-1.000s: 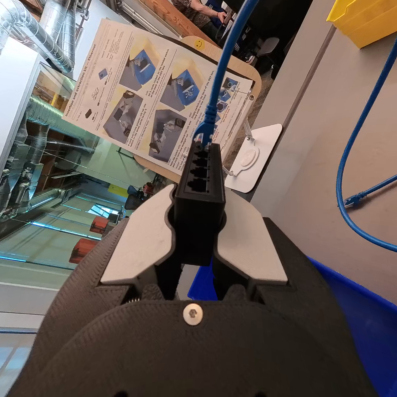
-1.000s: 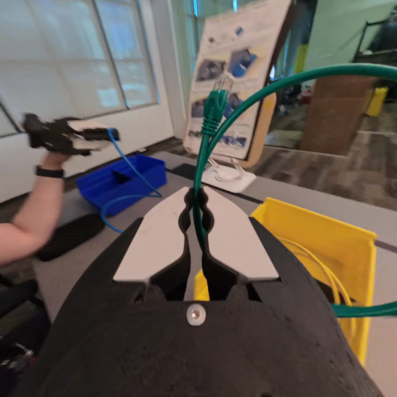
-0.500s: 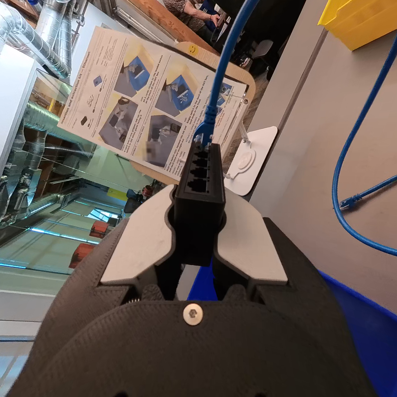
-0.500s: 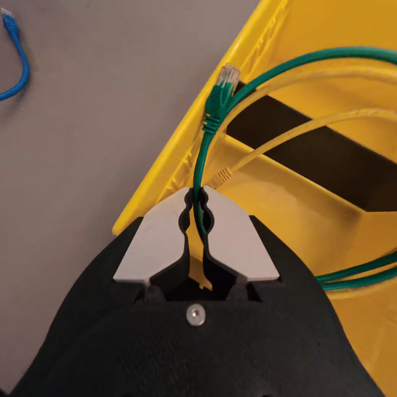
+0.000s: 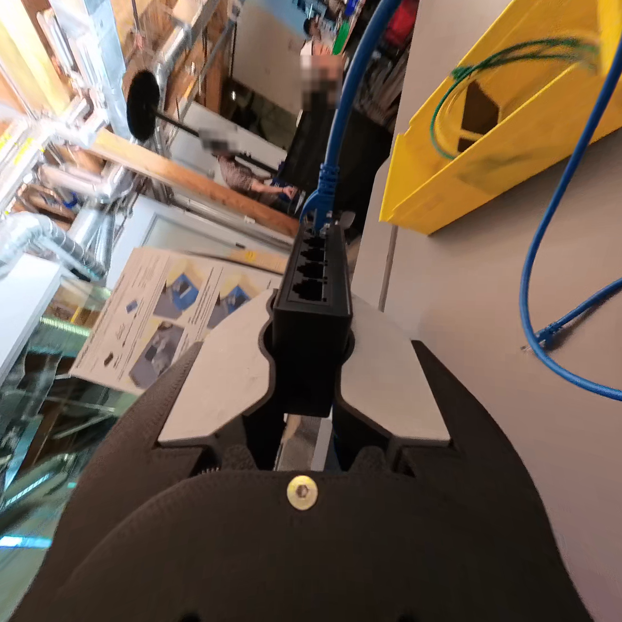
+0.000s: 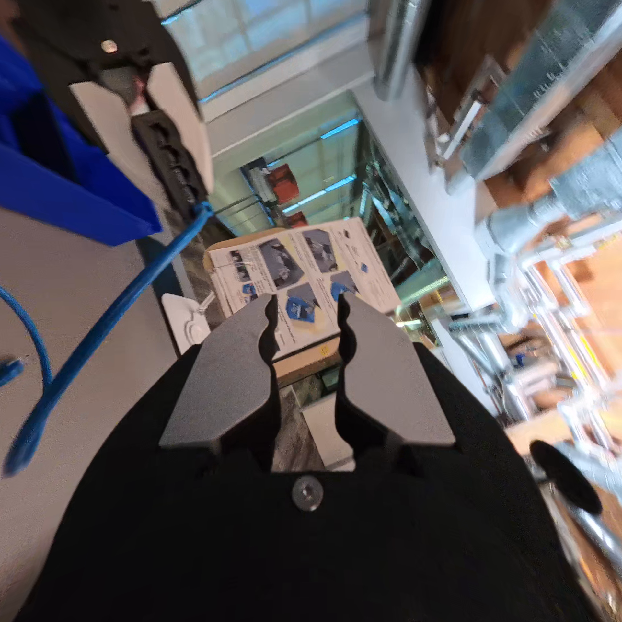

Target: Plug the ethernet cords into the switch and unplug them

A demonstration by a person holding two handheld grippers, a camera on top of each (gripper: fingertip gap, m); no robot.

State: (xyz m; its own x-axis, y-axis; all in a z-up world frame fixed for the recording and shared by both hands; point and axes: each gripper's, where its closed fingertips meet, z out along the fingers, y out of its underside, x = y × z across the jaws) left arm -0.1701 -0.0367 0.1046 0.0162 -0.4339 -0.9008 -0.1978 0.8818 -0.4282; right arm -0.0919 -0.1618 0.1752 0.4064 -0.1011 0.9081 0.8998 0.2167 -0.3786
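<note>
The left gripper (image 5: 311,303) is closed on the black switch (image 5: 311,340), its two grey fingers (image 5: 232,373) pressing the narrow sides of the box, which sticks out forward past the fingertips. The row of ports faces up toward the camera. At the far end of that row a blue ethernet cord (image 5: 340,114) is plugged in; its boot and plug (image 5: 321,202) stand up from the last port and the cable rises out of the top of the picture. The other ports look empty. The same blue cord loops down over the grey table (image 5: 488,336) to the right, where its free plug (image 5: 547,335) lies on the surface.

At the far right stands a yellow bin (image 5: 437,175) with a green cord (image 5: 471,70) and a yellow one lying inside, both blurred.

The right gripper (image 6: 307,301) holds nothing: its fingers (image 6: 232,373) stand clearly apart with an empty gap between them, touching no object. In its view the left gripper shows at far left, clamped on the switch (image 6: 171,158), with the blue cord (image 6: 128,303) running from the switch's end port down toward the near left. A blue bin (image 6: 67,195) lies beside it, and an instruction sheet on a stand (image 6: 303,269) is beyond the open fingertips.
</note>
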